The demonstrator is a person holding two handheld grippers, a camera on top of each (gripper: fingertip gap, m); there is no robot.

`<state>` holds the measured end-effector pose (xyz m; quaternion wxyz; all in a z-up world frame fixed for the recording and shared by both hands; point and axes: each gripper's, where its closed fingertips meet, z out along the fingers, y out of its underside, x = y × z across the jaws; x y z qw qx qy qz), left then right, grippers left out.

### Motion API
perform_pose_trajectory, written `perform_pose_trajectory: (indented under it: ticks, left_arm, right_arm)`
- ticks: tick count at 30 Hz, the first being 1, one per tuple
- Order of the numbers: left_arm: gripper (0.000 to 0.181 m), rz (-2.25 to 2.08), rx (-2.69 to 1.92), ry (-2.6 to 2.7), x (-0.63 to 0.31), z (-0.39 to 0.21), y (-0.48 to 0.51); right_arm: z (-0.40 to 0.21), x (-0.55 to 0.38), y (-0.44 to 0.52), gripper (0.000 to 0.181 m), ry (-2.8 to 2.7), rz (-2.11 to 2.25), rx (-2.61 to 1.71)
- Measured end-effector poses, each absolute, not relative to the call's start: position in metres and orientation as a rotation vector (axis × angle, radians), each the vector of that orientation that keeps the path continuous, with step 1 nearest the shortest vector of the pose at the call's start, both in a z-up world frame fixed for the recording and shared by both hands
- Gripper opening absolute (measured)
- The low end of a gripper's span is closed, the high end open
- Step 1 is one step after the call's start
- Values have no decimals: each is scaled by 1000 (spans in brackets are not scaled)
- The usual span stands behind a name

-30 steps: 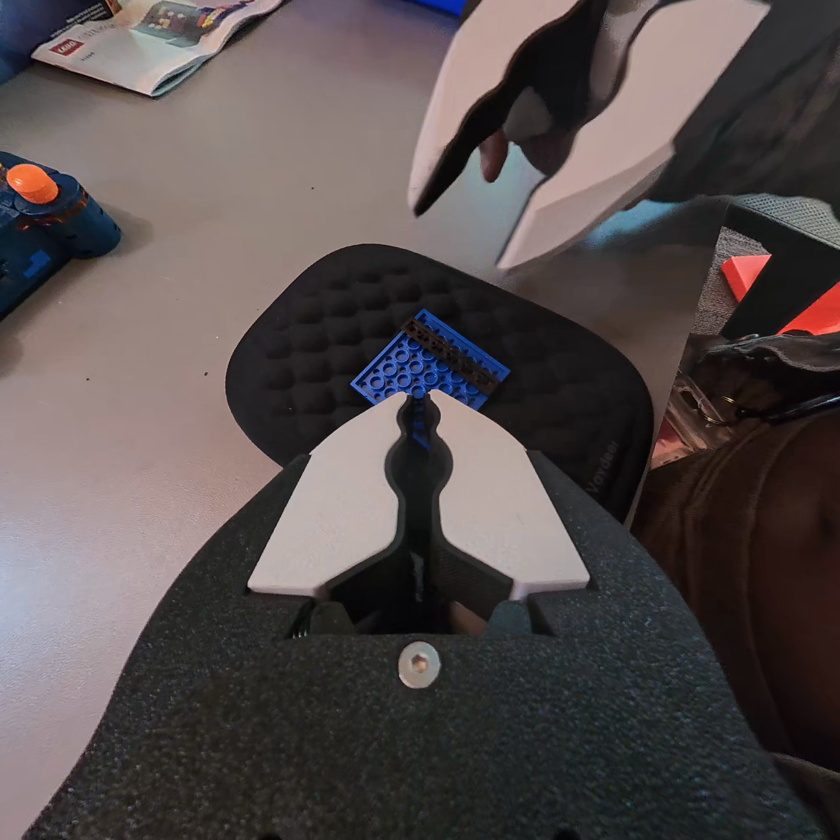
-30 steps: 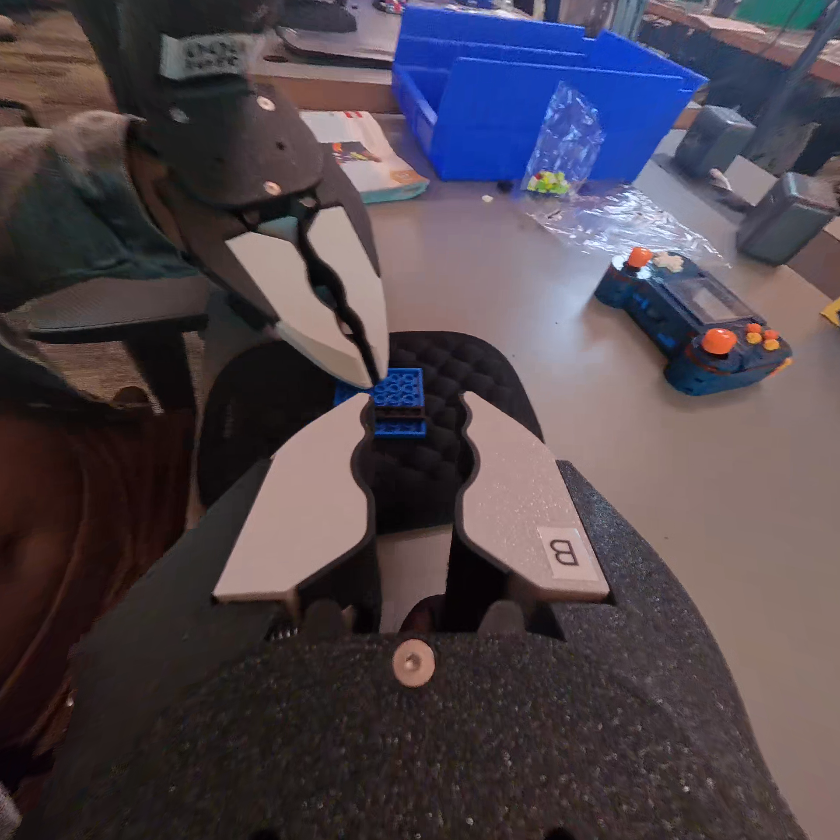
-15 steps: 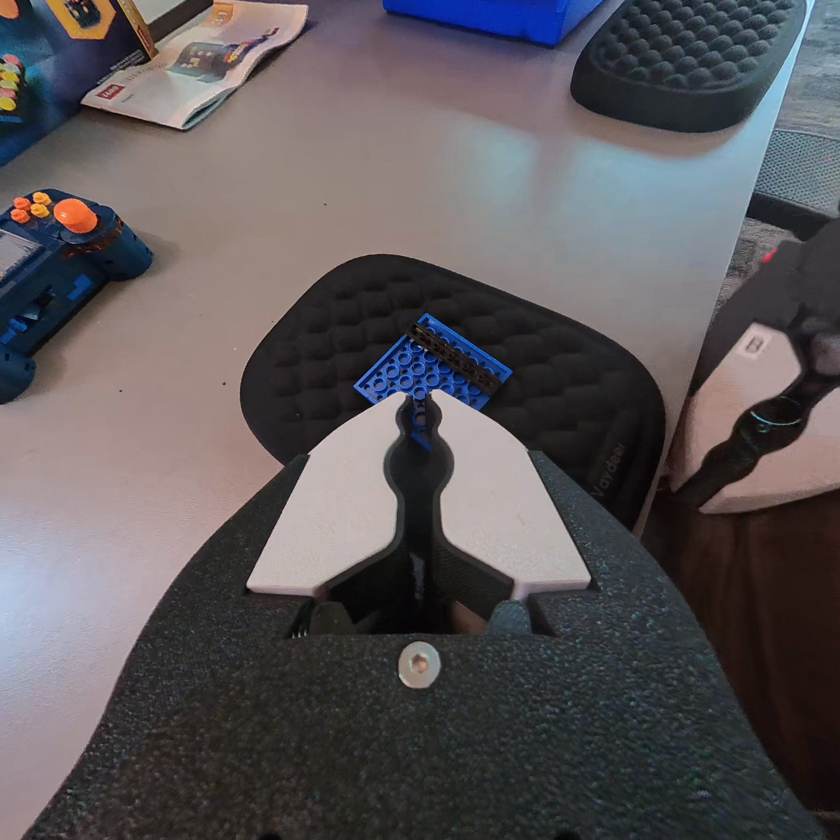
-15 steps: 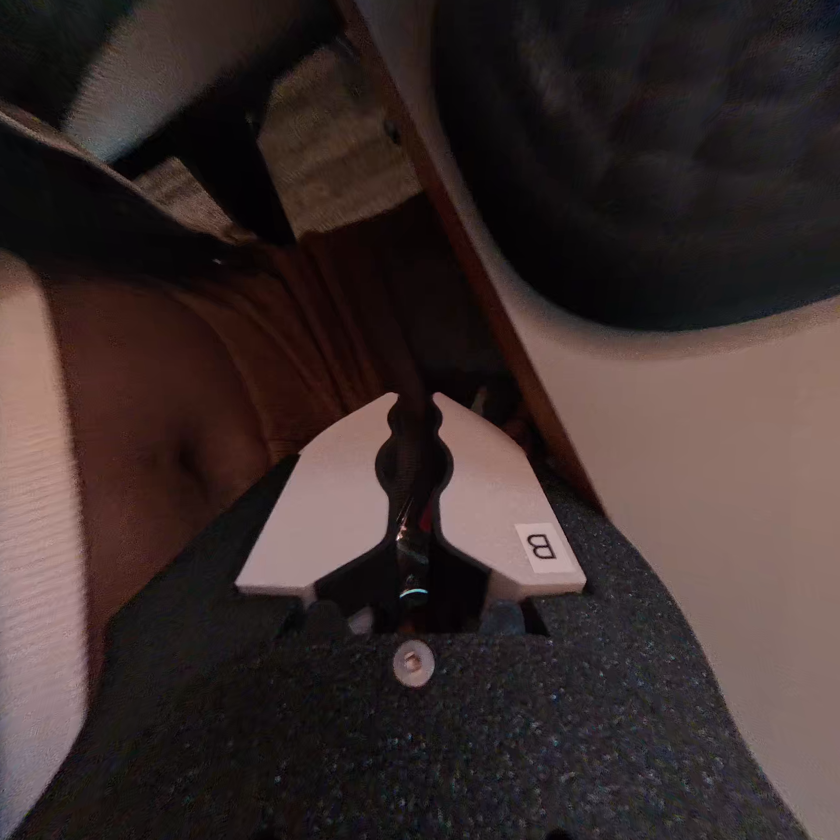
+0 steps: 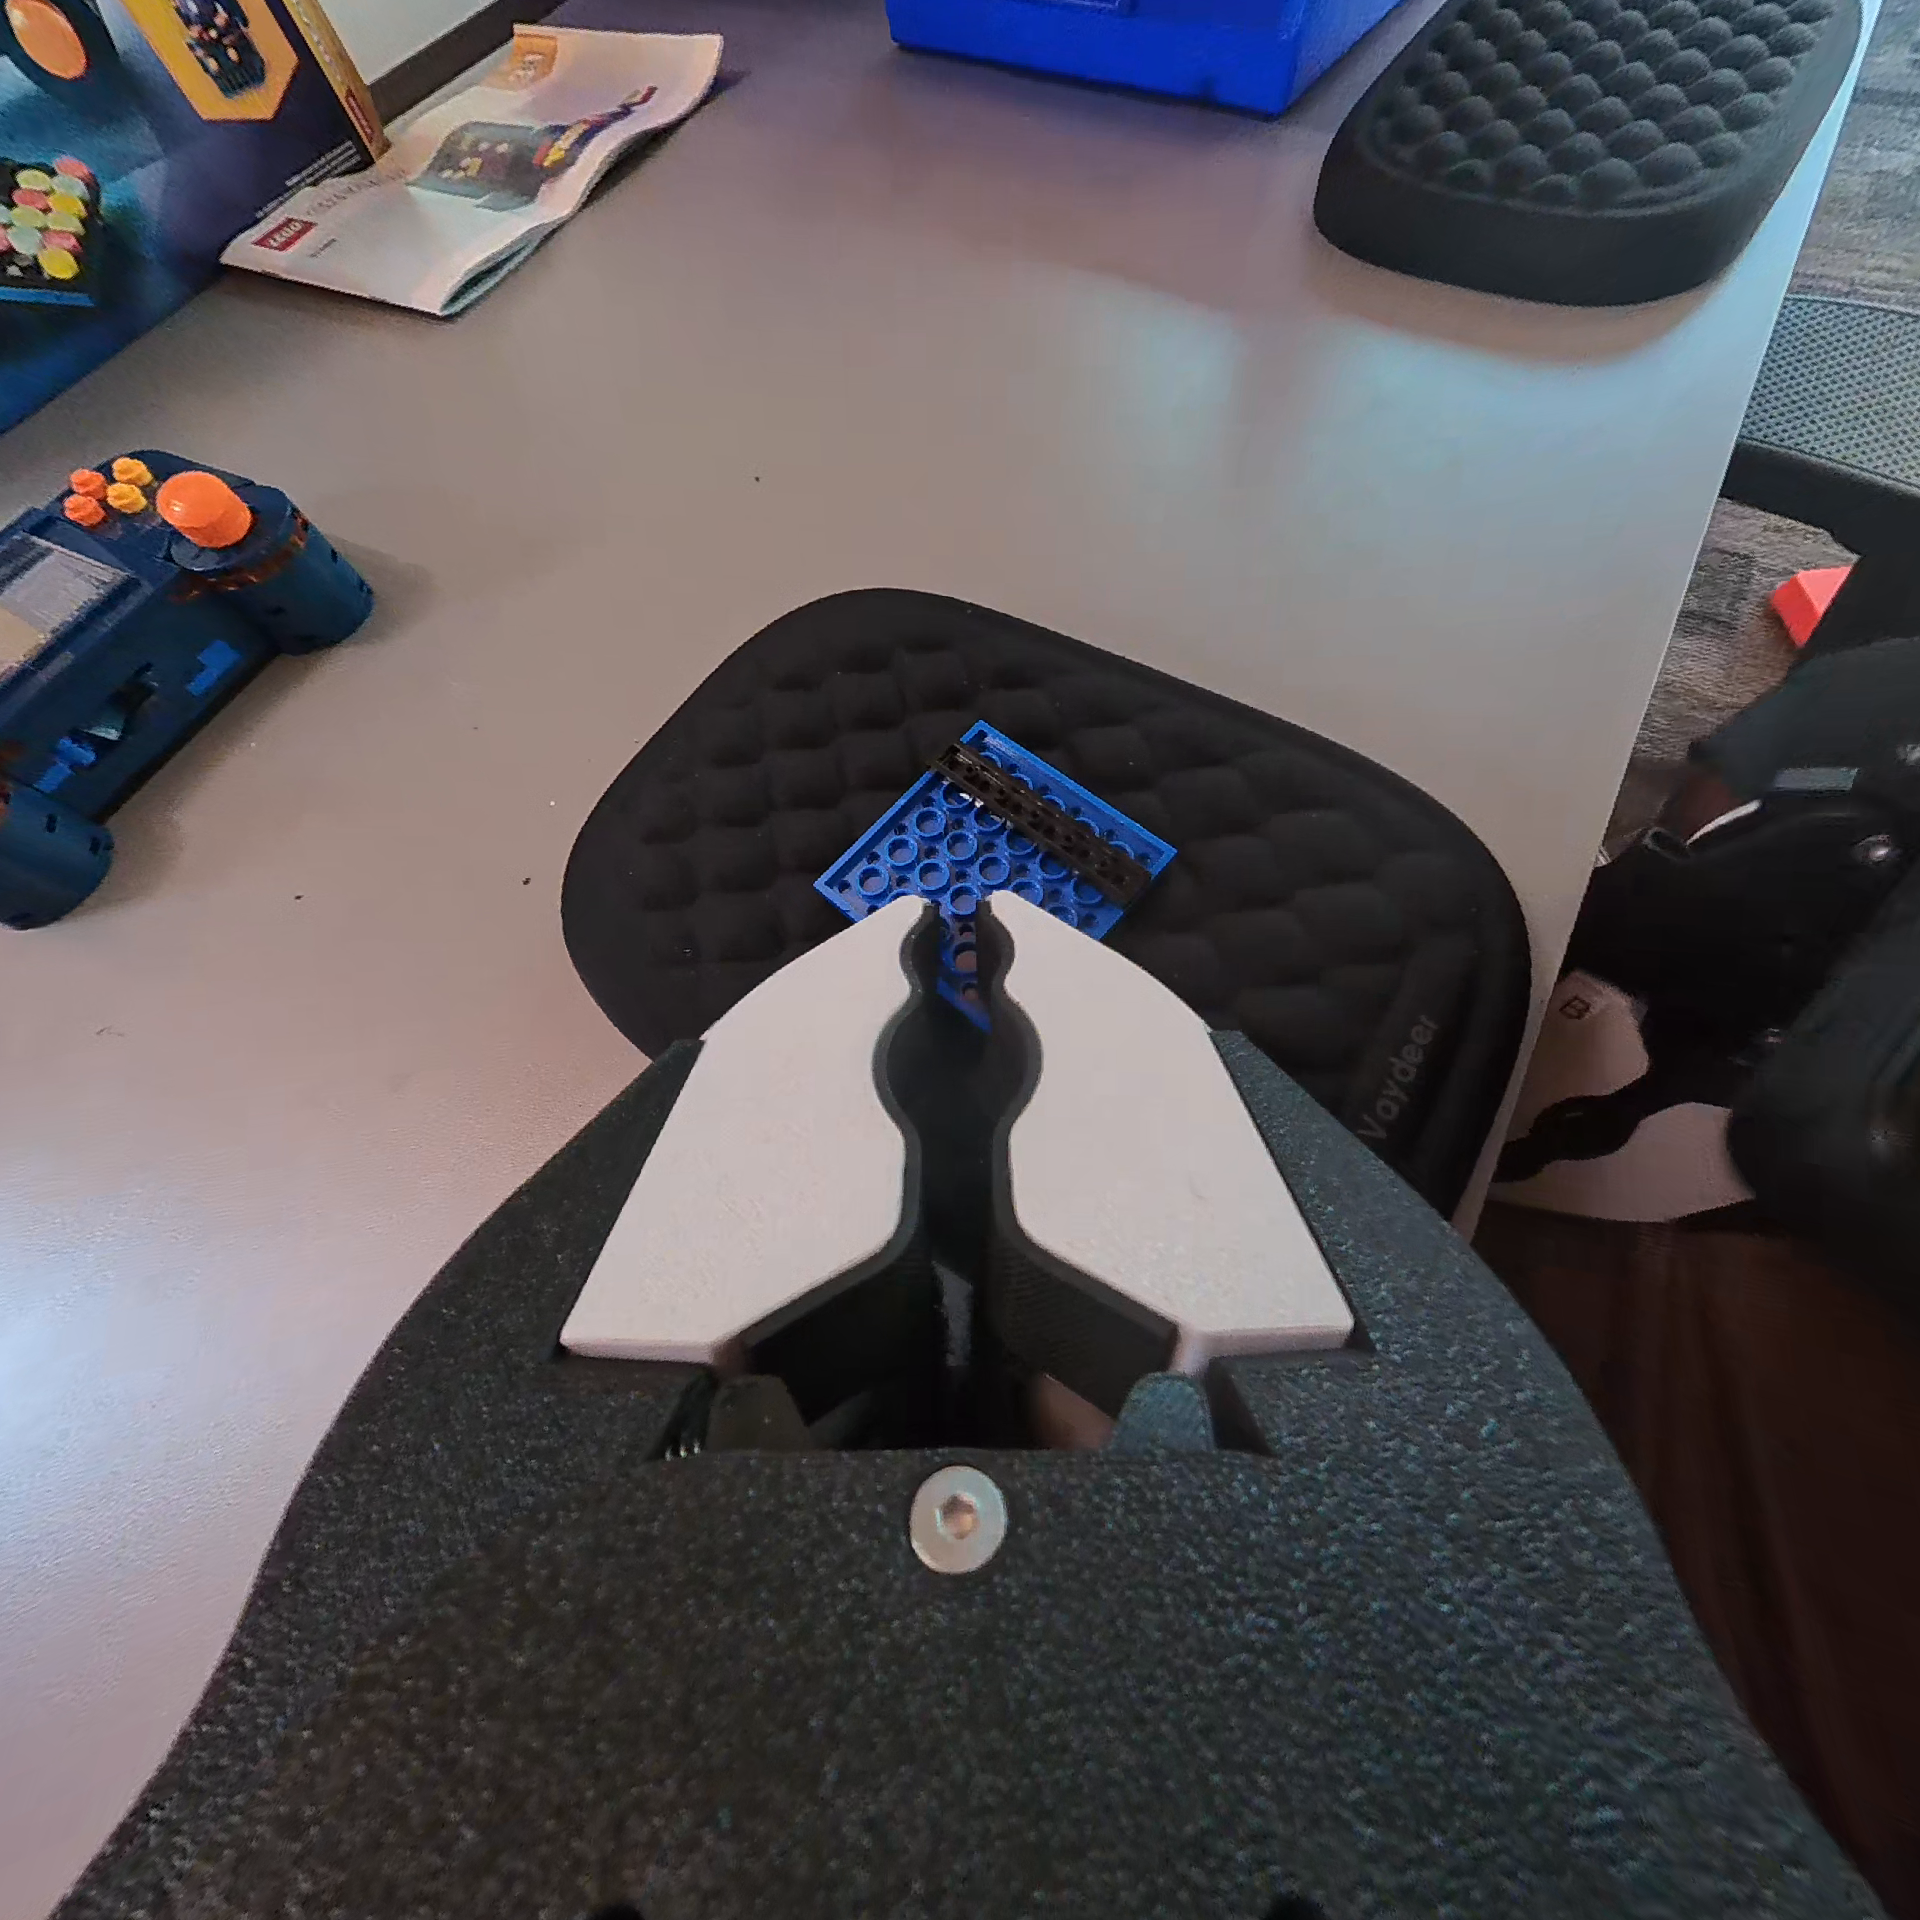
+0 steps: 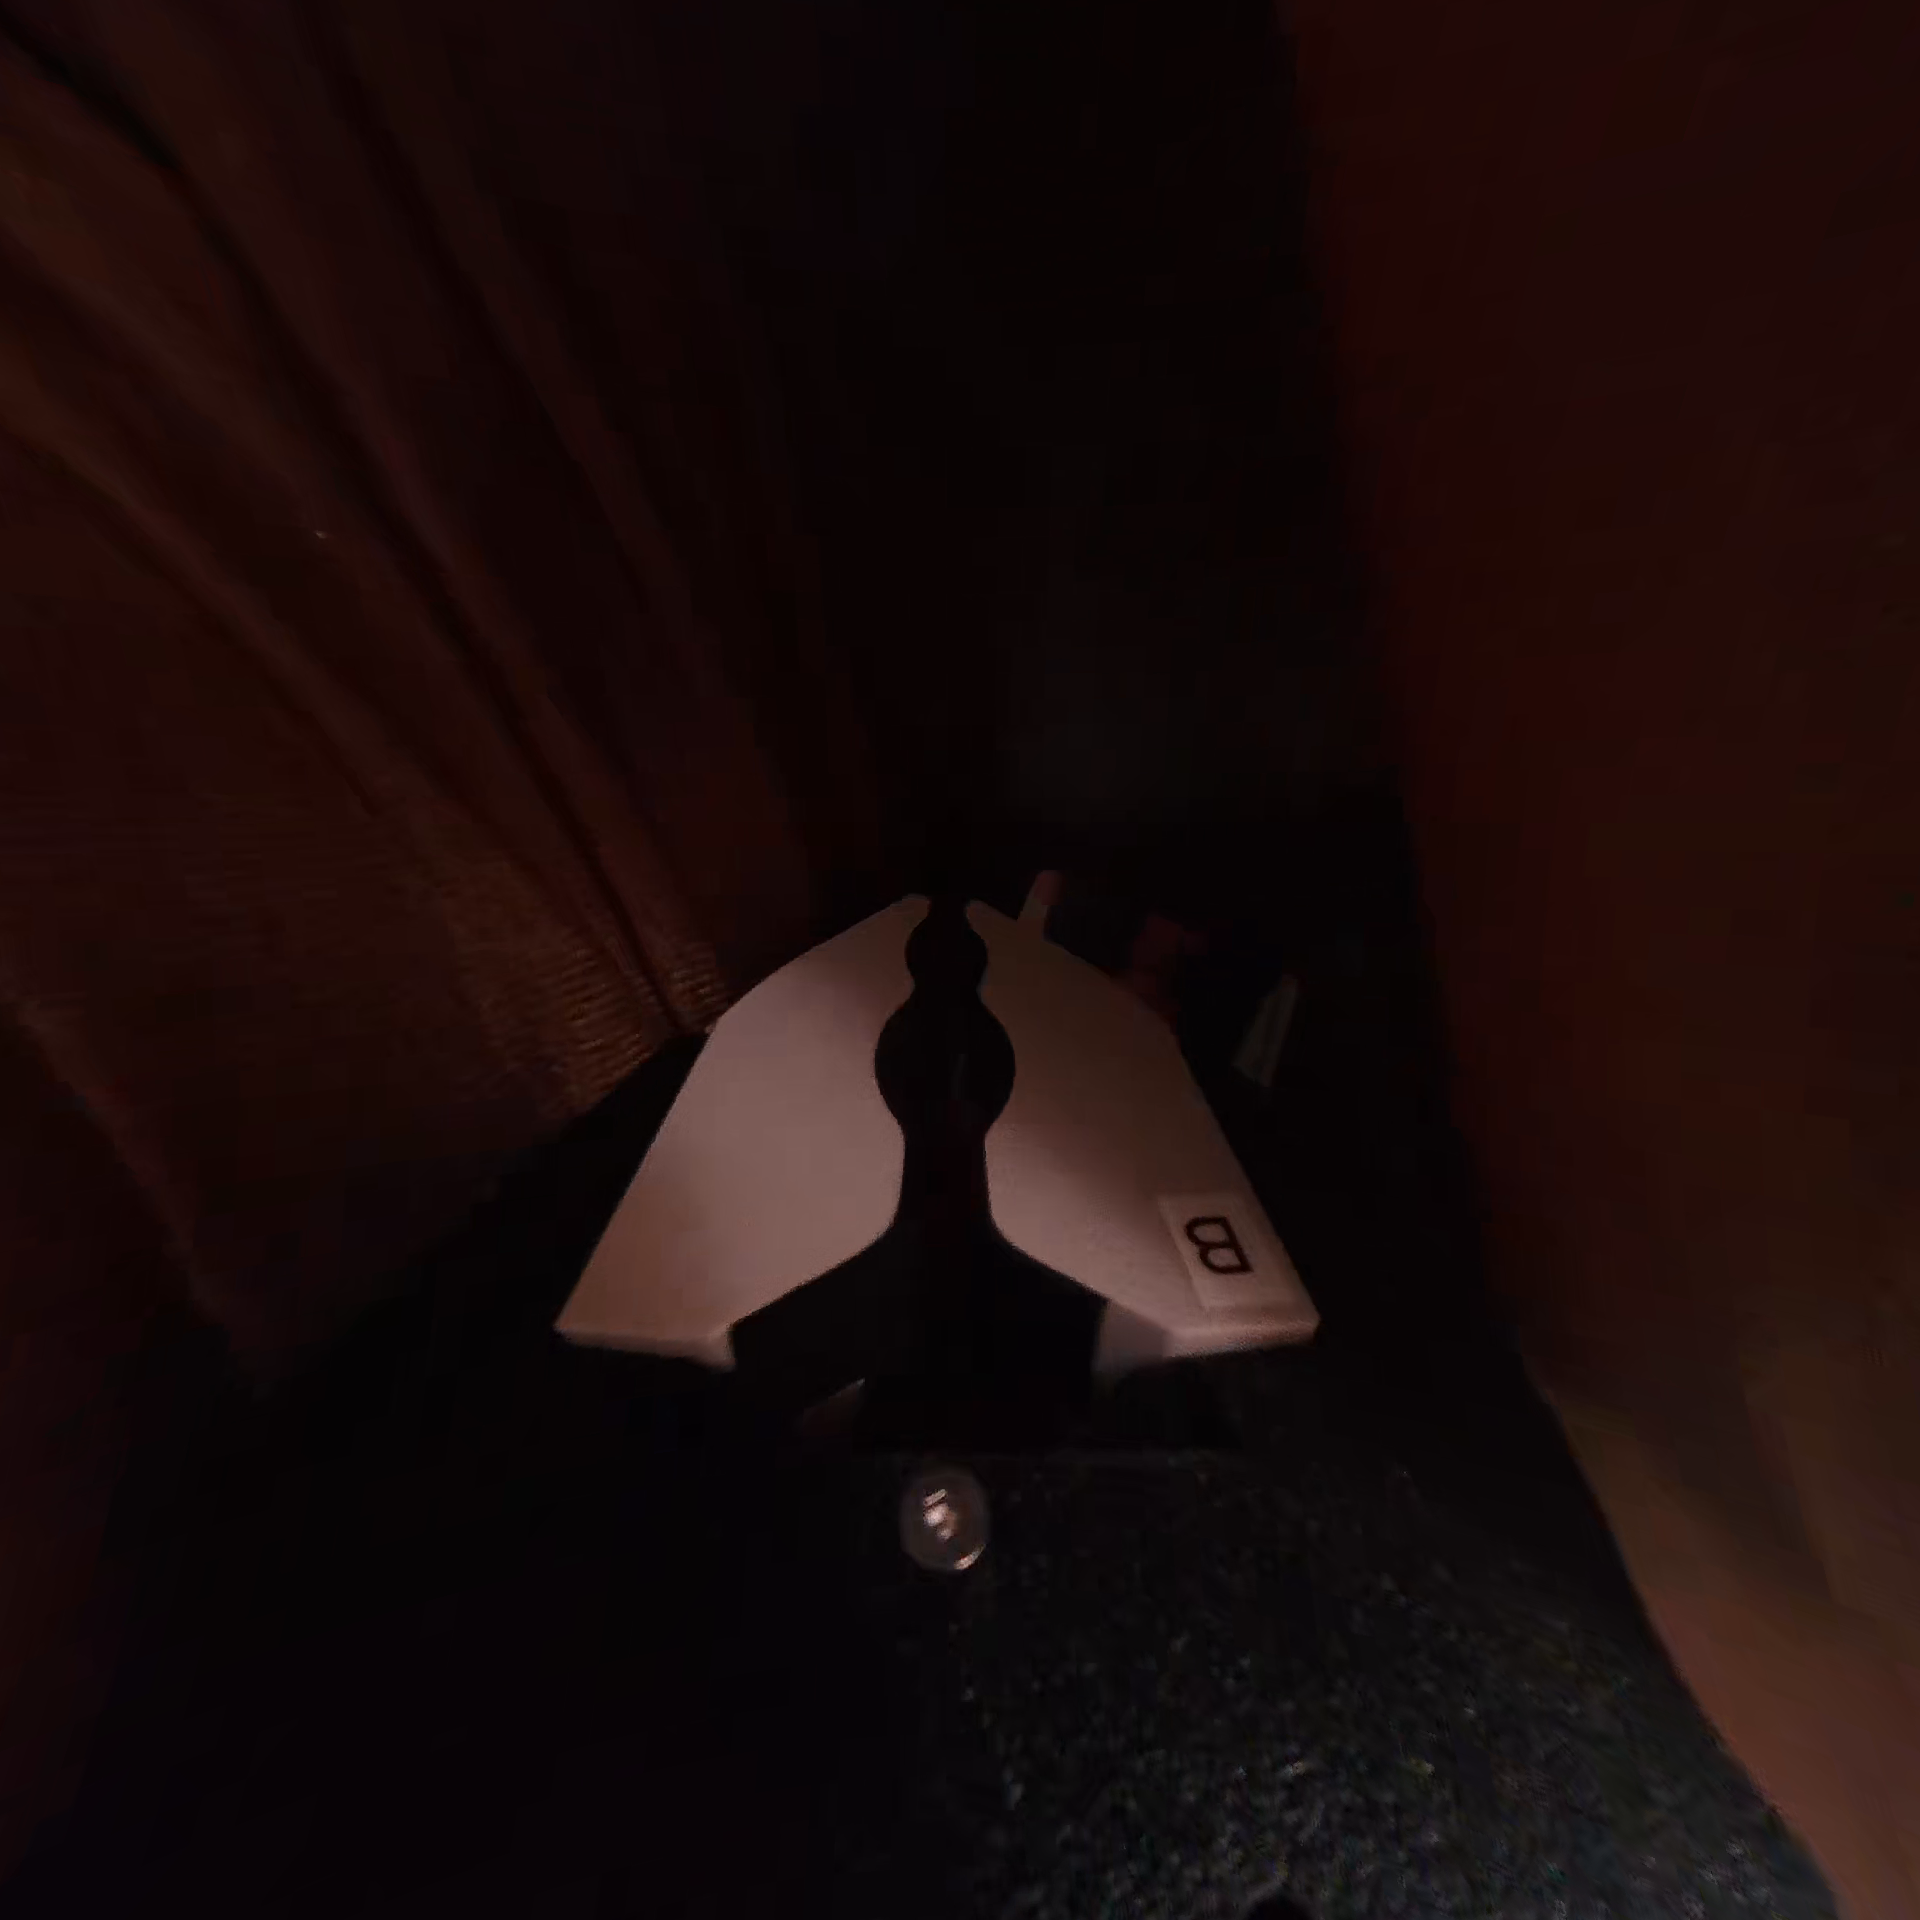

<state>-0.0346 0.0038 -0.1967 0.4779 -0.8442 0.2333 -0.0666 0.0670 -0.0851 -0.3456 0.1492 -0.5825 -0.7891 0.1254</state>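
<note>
The left claw is pinched nearly closed on one corner of a blue studded plate, which stands out ahead of the tips with its underside tubes facing the camera; a thin black strip is clipped along the plate's far edge. Directly beyond and under the plate lies a black dimpled pad on the grey table; whether the plate's far edge touches the pad or hangs just above it cannot be told. I judge the plate light, stiff and hard, with smooth plastic faces that could slip or pivot in a corner pinch, so a hold deeper in along an edge, across the flat faces, would be steadier; the black strip looks only pressed on and might pop off if squeezed or knocked. Well to the left of the claw sits a dark blue brick-built game controller with orange buttons, farther ahead on the left a folded booklet, far ahead a blue bin, and ahead to the right a second black pad. The right claw is below the table edge in deep shadow beside brown cloth, its tips nearly together with nothing seen between them.
</note>
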Motion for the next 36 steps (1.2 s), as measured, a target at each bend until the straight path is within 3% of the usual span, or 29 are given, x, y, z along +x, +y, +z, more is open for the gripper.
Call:
perform_pose_trajectory:
  ticks: [8,12,16,18,19,21,25,30,36]
  left_arm:
    - [17,-133,-1977,594,-37,-187,-1]
    - [20,-195,-1878,469,-50,-166,-5]
    - [16,-508,-1766,666,-9,-145,-53]
    - [16,-593,-1764,770,11,-147,-81]
    - [17,-557,-1778,785,12,-152,-87]
    - [19,-418,-1791,765,1,-160,-89]
    - [21,-220,-1688,560,-36,-151,-70]
    - [22,-220,-1676,326,-59,-136,-51]
    - [24,178,-1474,131,-119,-112,-32]
  right_arm:
    - [-212,43,-101,0,-1911,1134,-1414]
    - [-123,36,-81,0,-1701,1364,-1317]
    - [-78,32,-49,0,-1588,1391,-1210]
    - [-64,35,-45,2,-1557,1474,-1134]
    - [-59,36,-43,17,-1522,1522,-1098]
    - [-51,36,-32,23,-1406,1597,-1022]
    - [-40,20,5,24,-1176,1684,-924]
    - [-47,-17,30,27,-1274,1643,-797]
    - [-53,-50,63,28,-1232,1720,-787]
